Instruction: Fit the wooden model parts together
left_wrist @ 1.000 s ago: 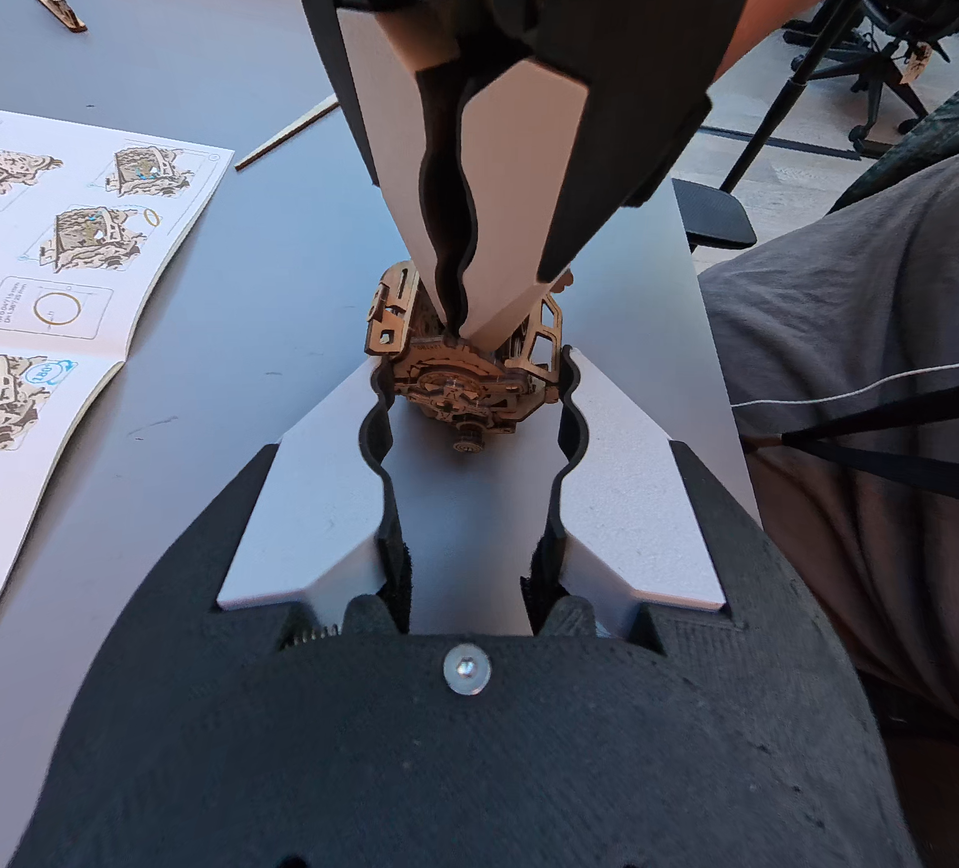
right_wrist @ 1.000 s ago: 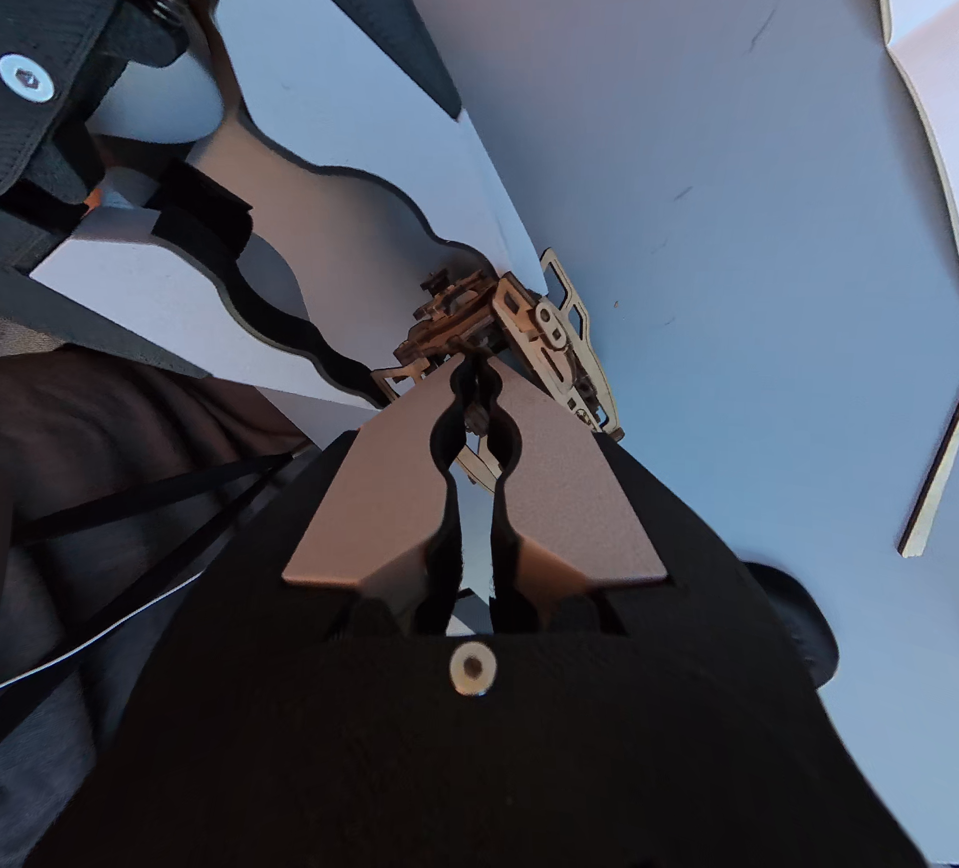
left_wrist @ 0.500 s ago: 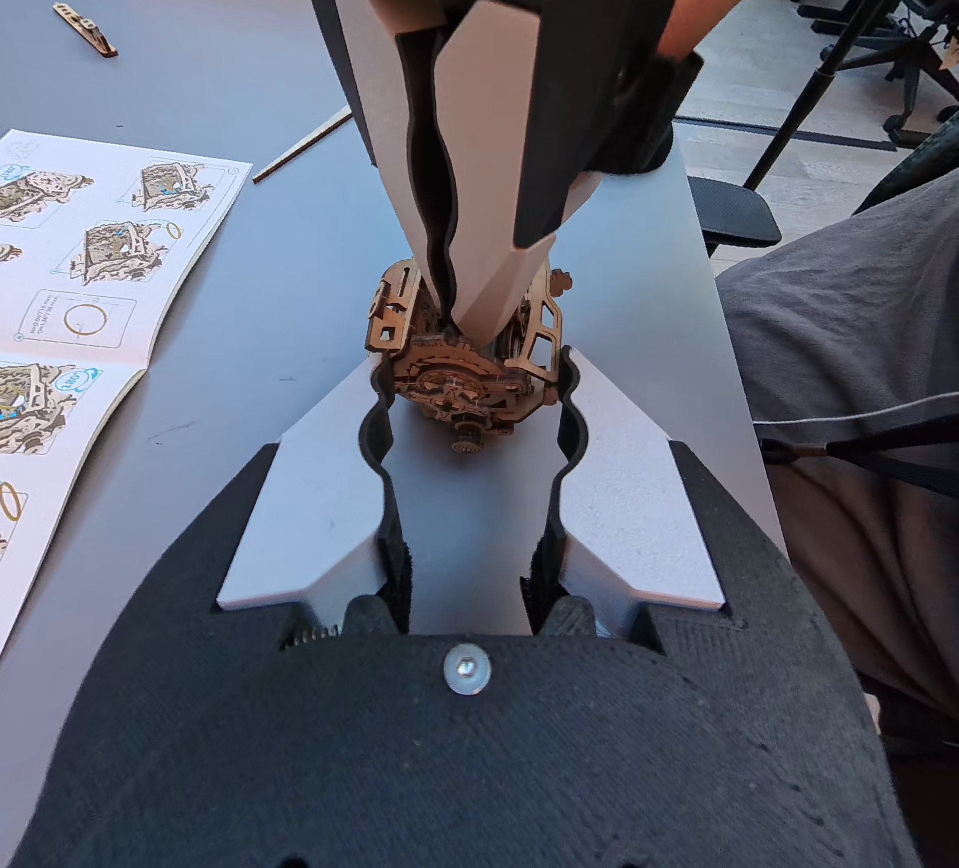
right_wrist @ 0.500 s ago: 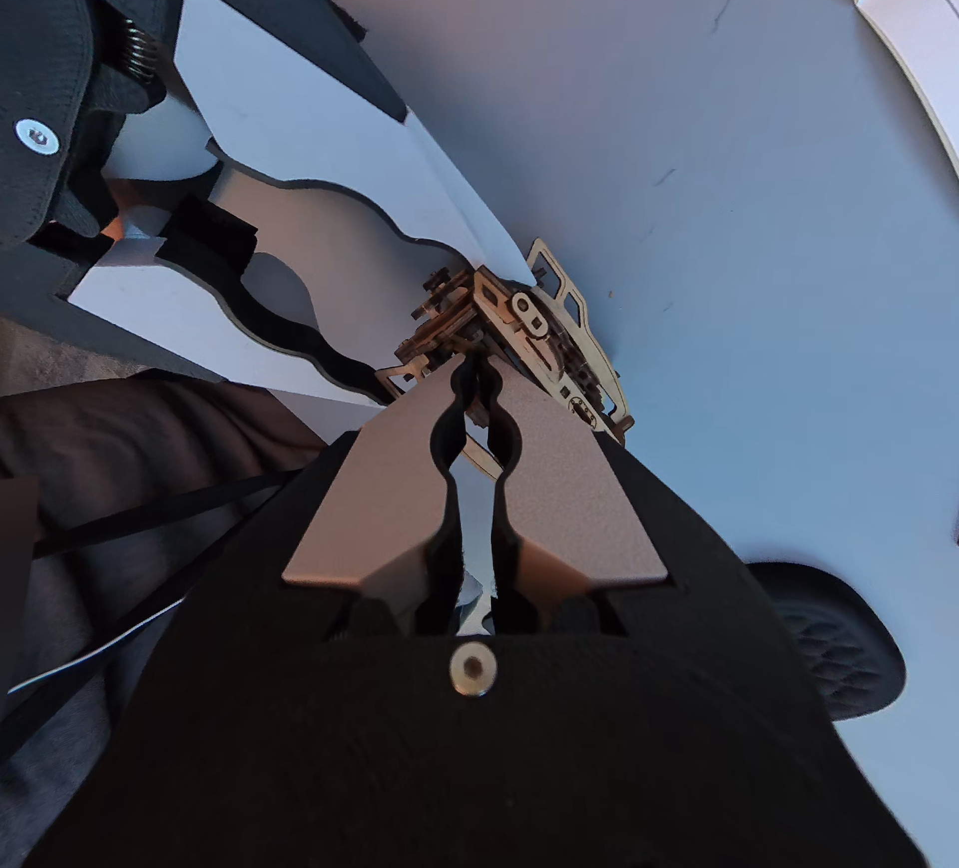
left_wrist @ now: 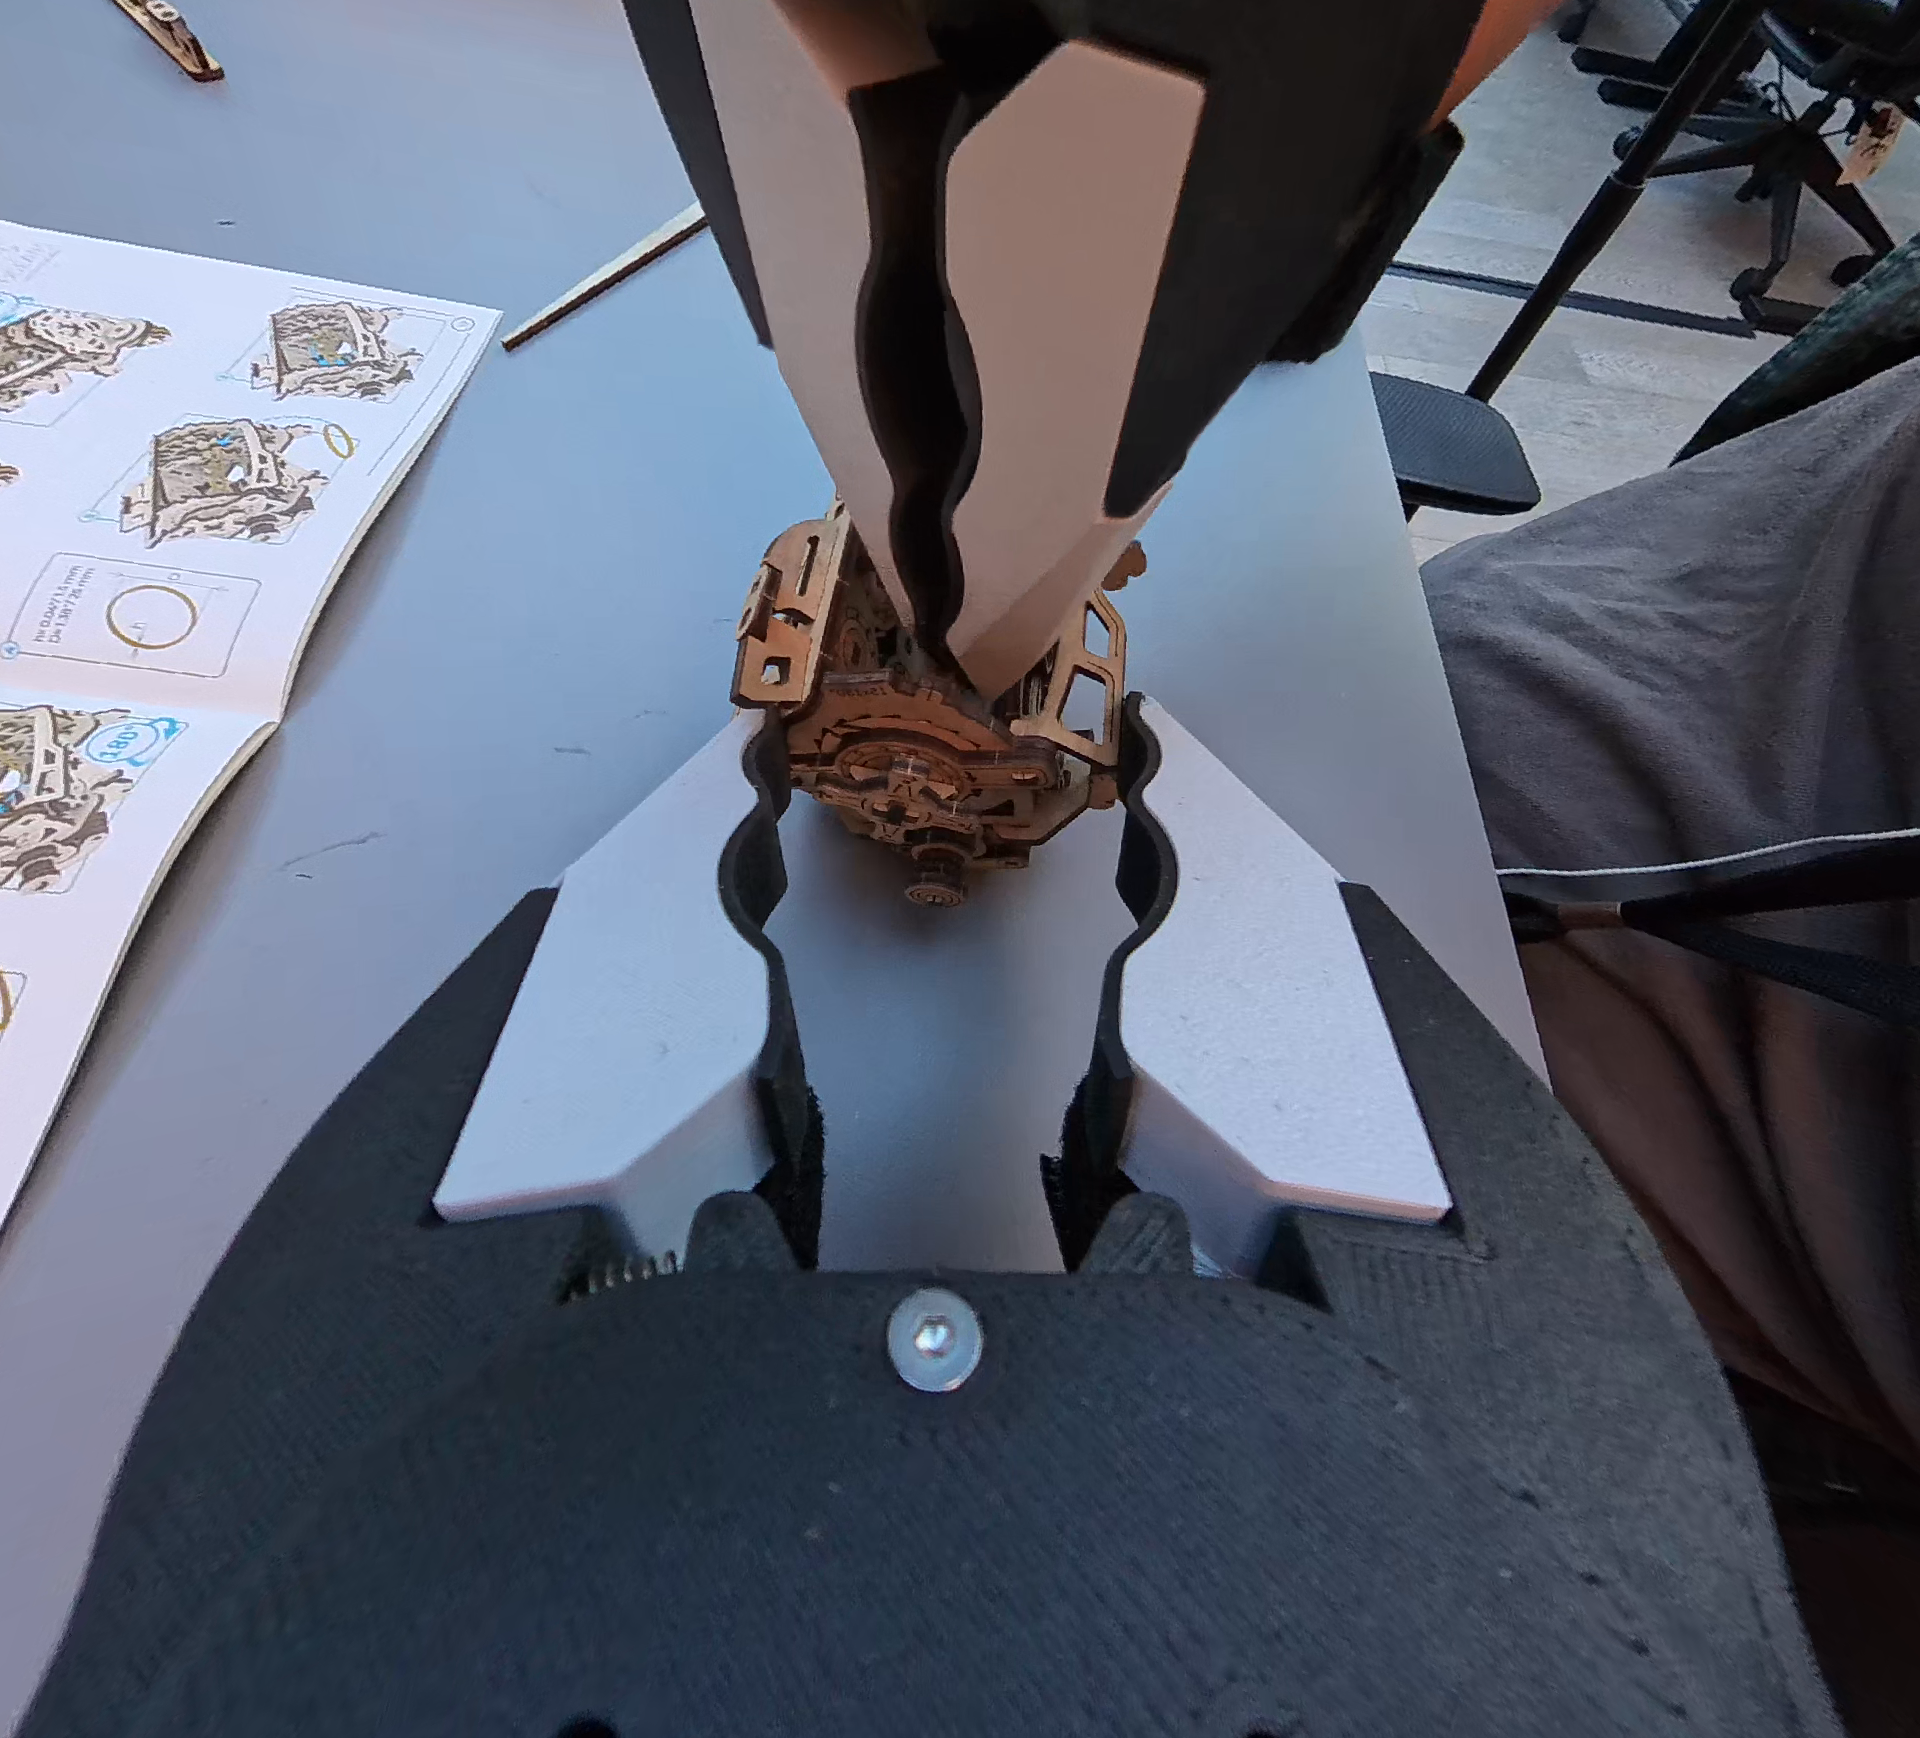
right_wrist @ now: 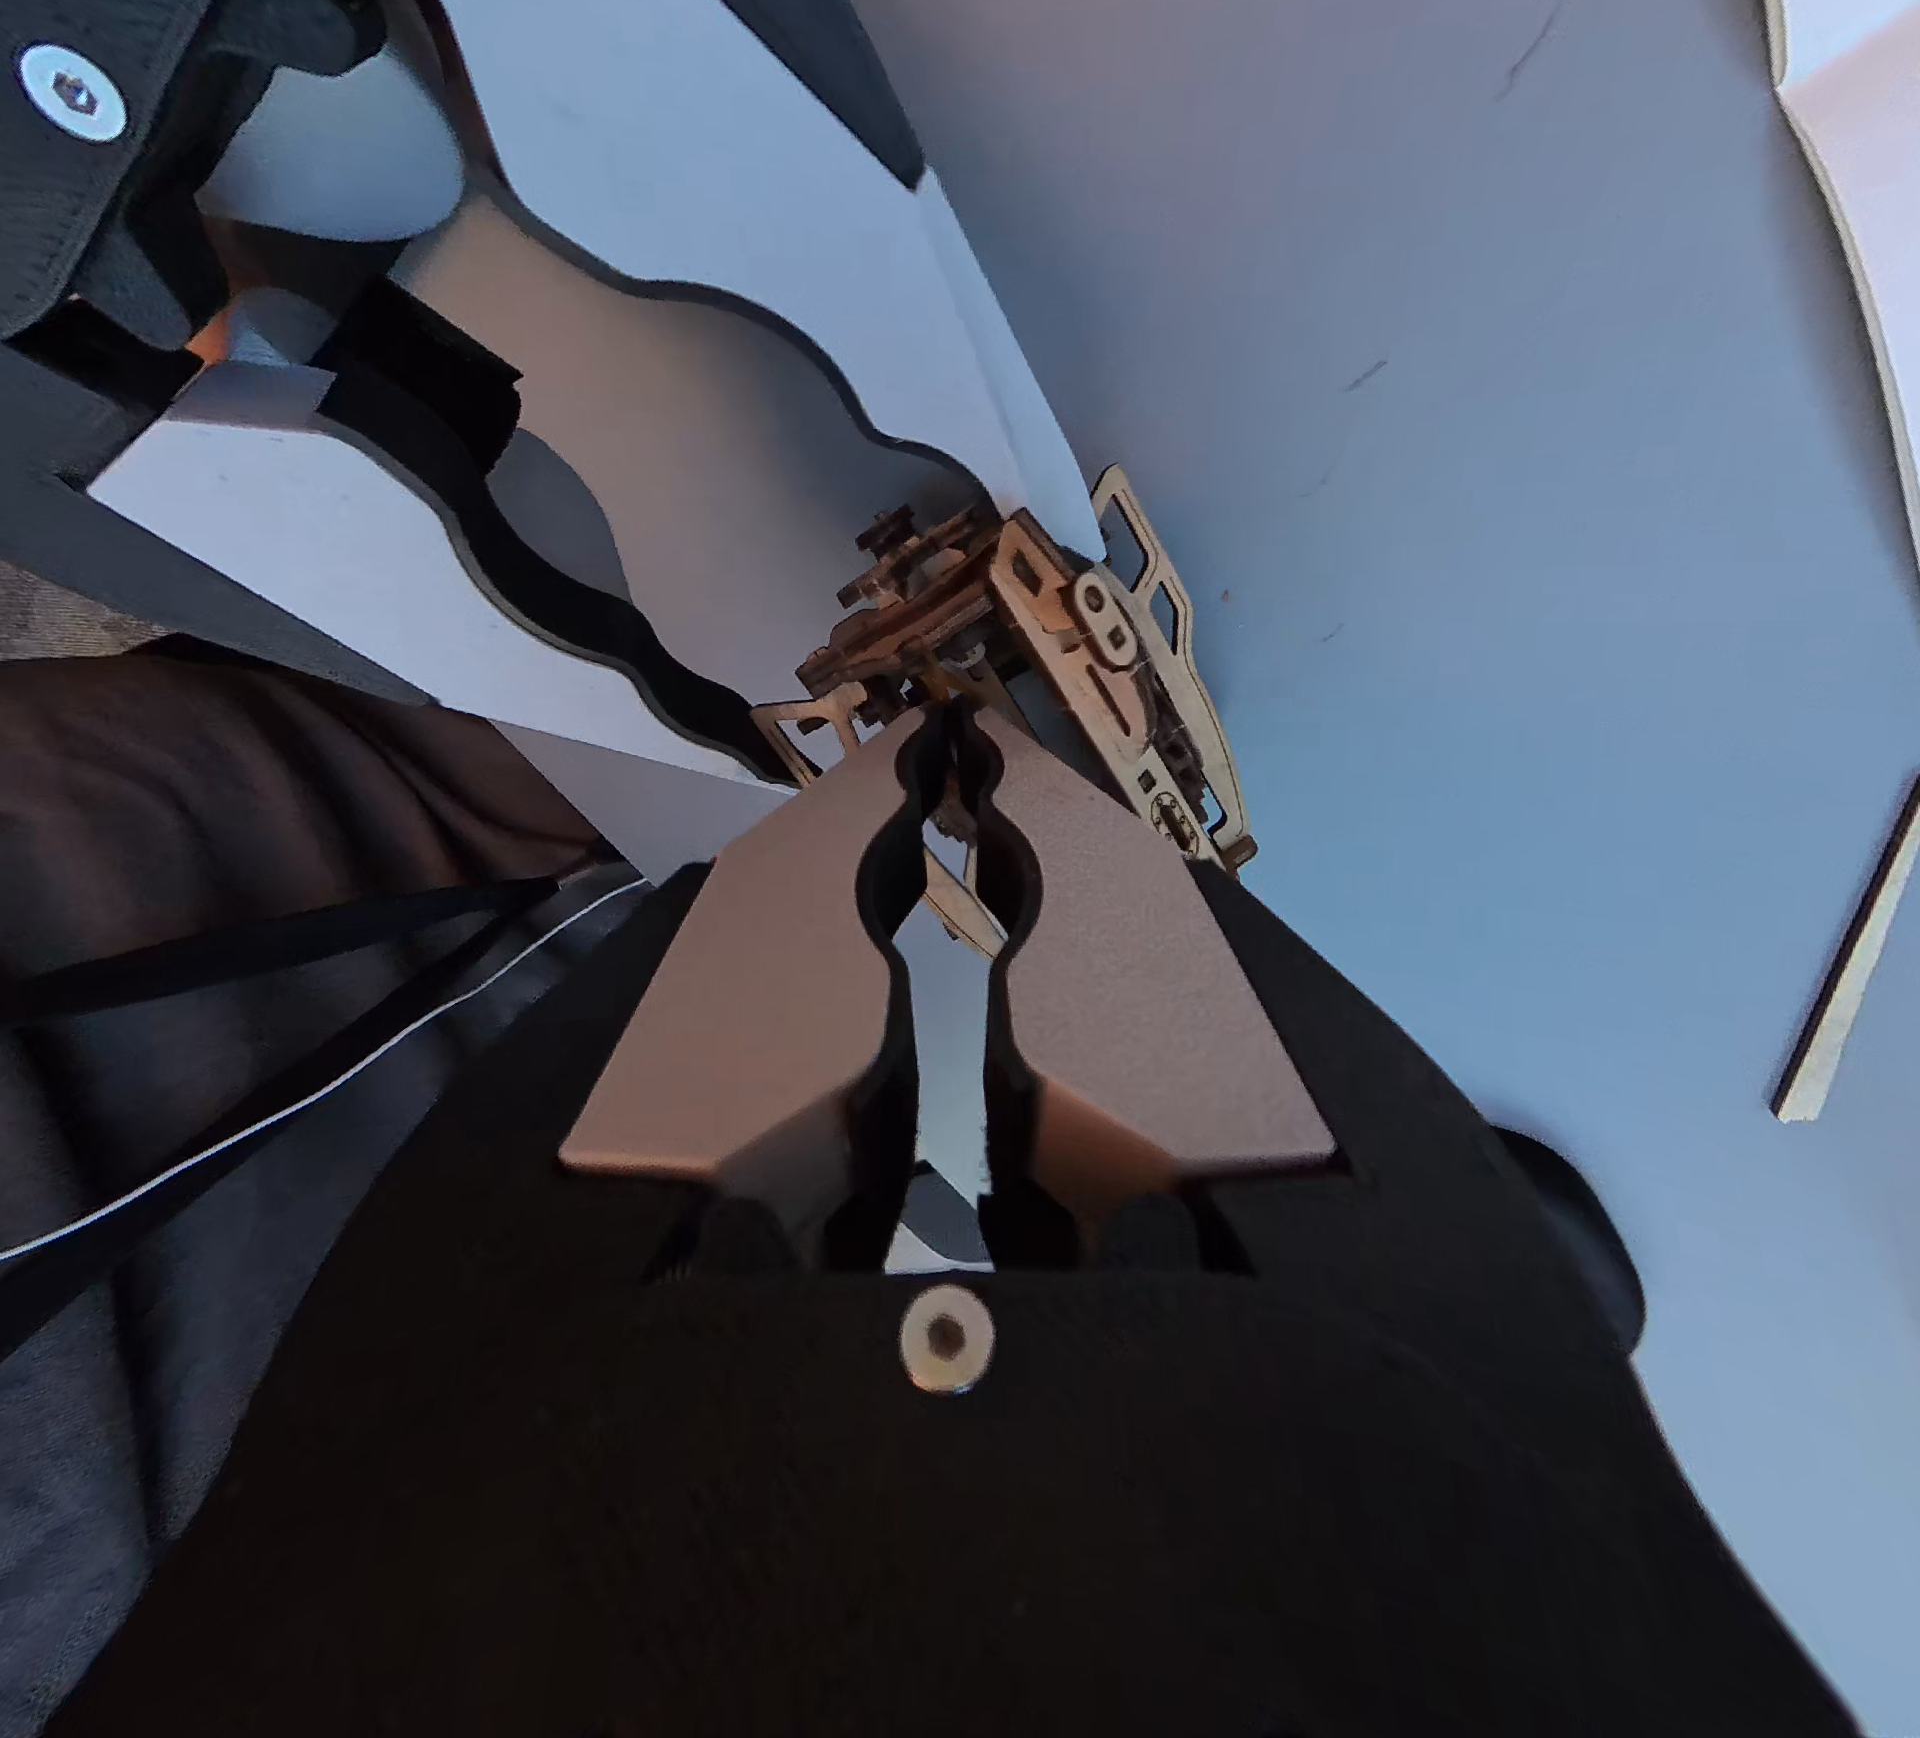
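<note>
- In the left wrist view, the left gripper fills the near half of the frame, its pale fingers spread wide and clasping the wooden model by its two side plates at the tips.
- The wooden model stands on the grey table near the table's edge, a small gear hub facing the camera; its far side is hidden behind the other tool.
- The right gripper comes down steeply from 12 o'clock, its jaws nearly closed, tips pressed into the top of the model. What it pinches there is too small and shadowed to make out.
- In the right wrist view, the right gripper points toward 12 o'clock with only a thin slit between its fingers; a thin wooden strip shows through the gap lower down, but whether the tips grip a part cannot be told.
- There the model lies tilted, partly covered by the fingertips, with the left gripper's fingers reaching in from 10 o'clock.
- At 9 o'clock in the left view an instruction booklet lies open, cut off by the frame.
- Farther off, a thin wooden strip lies at 11 o'clock, and a small loose wooden piece beyond it.
- At 3 o'clock a person's grey clothing is cut off.
</note>
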A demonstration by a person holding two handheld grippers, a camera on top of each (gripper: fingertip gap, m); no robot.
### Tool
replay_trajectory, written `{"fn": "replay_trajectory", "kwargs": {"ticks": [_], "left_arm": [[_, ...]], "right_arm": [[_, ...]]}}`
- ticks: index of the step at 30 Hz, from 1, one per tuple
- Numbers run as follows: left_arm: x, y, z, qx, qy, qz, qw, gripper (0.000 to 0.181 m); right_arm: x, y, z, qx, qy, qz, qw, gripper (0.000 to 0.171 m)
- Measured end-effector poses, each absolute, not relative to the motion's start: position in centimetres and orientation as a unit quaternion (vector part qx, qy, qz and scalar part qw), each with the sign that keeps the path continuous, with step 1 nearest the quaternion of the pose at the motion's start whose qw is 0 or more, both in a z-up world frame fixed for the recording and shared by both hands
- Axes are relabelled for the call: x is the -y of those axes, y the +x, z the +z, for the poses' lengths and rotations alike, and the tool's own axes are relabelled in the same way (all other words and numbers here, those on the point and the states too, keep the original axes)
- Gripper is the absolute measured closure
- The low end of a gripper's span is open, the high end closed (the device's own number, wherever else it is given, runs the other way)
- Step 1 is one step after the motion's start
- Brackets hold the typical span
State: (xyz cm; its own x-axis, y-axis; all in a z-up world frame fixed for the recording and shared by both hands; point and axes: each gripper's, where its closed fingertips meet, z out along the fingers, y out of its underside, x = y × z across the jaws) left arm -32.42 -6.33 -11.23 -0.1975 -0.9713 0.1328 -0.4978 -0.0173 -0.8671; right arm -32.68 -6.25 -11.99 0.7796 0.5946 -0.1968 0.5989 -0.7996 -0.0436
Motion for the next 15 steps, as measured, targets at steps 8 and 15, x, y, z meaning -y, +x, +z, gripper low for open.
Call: {"fn": "replay_trajectory", "kwargs": {"ticks": [8,15], "left_arm": [[6.4,-32.4,-11.2,-0.645,-0.569,-0.428,0.277,0.119],[6.3,-32.4,-11.2,-0.644,-0.57,-0.43,0.275,0.119]], "right_arm": [[6.2,-32.8,-11.5,-0.367,0.926,-0.083,-0.015,0.167],[5.8,-32.9,-10.6,-0.448,0.89,-0.041,-0.078,0.163]]}}
